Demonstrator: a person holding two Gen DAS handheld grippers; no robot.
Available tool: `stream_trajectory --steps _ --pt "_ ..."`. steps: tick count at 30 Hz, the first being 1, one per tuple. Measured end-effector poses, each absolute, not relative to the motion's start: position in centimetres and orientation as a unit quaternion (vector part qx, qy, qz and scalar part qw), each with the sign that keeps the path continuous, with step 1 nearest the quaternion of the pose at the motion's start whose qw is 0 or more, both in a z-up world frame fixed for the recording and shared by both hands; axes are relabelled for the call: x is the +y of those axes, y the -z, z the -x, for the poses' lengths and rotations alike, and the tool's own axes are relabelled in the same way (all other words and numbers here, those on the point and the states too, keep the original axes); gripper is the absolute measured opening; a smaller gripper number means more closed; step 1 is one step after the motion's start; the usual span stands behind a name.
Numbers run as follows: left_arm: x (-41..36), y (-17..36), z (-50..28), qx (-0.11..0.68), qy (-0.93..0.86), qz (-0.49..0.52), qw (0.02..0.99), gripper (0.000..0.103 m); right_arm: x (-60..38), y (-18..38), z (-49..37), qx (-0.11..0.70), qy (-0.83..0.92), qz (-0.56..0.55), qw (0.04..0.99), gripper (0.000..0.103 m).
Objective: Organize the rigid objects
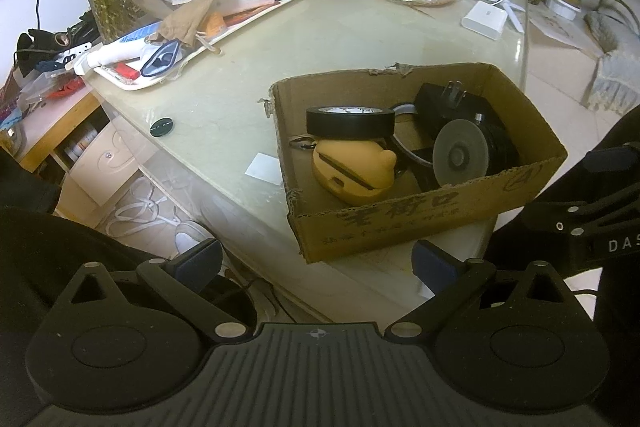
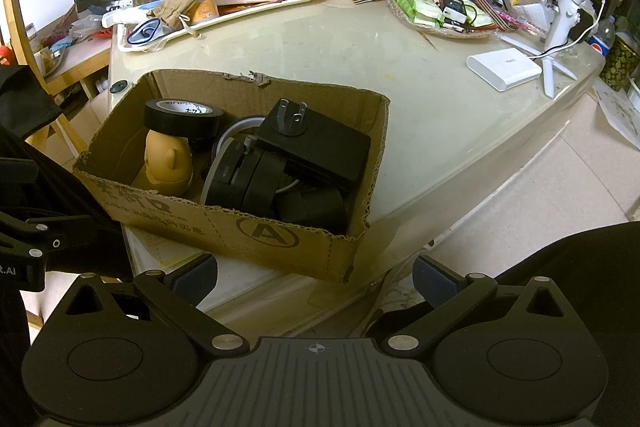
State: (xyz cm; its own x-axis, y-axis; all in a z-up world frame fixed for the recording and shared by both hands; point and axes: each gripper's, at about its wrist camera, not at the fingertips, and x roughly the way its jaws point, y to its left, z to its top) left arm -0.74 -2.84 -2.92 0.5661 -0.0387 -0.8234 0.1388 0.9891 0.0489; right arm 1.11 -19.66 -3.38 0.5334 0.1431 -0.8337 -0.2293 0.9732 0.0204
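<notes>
Down the left wrist view, the left gripper (image 1: 316, 263) hangs wide and empty before the torn brown cardboard box (image 1: 400, 223) holding black tape roll (image 1: 350, 121) and tan figurine (image 1: 354, 169), while the right wrist view shows the right gripper (image 2: 316, 277) equally spread and bare, packing seemingly near done.

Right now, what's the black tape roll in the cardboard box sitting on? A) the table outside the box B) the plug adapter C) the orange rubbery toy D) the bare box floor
C: in both wrist views the black tape roll lies flat on top of the orange toy inside the cardboard box, while the plug adapter sits apart to one side.
</notes>
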Motion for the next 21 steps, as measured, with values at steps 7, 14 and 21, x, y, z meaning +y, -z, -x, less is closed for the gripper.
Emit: stream_trajectory --steps 7,14,21 --pt "-2.78 2.88 0.74 0.463 0.049 -0.055 0.883 0.103 -19.66 3.38 -1.12 0.471 -0.106 0.046 0.874 0.103" --pt "-2.74 2.9 0.73 0.463 0.049 -0.055 0.883 0.103 -19.64 3.35 -1.13 0.471 -0.106 0.046 0.874 0.103" --pt "-2.67 2.66 0.93 0.454 0.05 -0.054 0.888 0.103 -19.66 3.42 -1.12 0.473 -0.106 0.046 0.874 0.103"
